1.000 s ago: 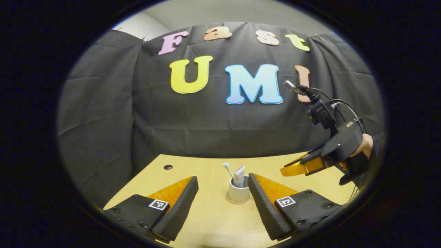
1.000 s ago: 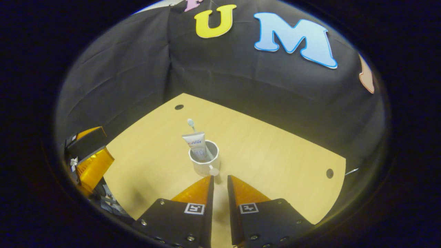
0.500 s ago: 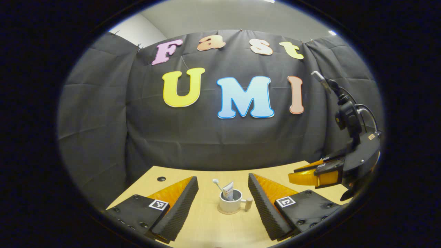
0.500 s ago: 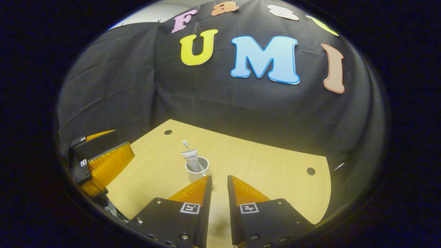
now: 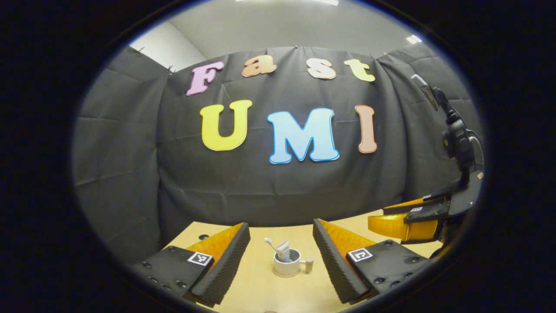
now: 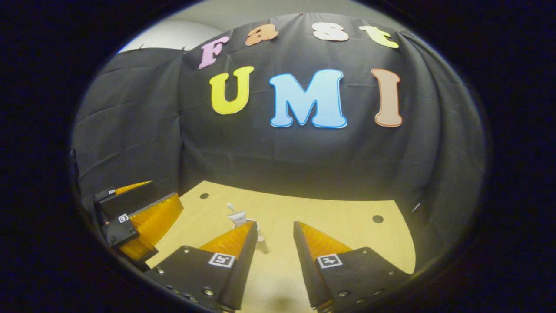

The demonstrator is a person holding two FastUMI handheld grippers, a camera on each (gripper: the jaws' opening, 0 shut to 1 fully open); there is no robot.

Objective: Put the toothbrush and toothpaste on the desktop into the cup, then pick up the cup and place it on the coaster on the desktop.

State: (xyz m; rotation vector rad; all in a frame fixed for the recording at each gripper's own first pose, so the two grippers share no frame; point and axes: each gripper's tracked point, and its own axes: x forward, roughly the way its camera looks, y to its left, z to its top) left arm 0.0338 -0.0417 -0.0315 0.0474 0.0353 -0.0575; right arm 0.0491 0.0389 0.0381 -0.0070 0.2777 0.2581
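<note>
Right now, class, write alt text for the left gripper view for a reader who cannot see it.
A white cup holding a toothbrush and toothpaste stands on a coaster on the wooden desk, framed between the left gripper's open fingers. The right gripper hangs at the right.

One cup [image 5: 287, 266] with one handle, one toothbrush [image 5: 273, 246], one toothpaste tube [image 5: 283, 251], one coaster [image 5: 282, 274], two claws, two round holes in one tabletop [image 6: 343, 221]
</note>
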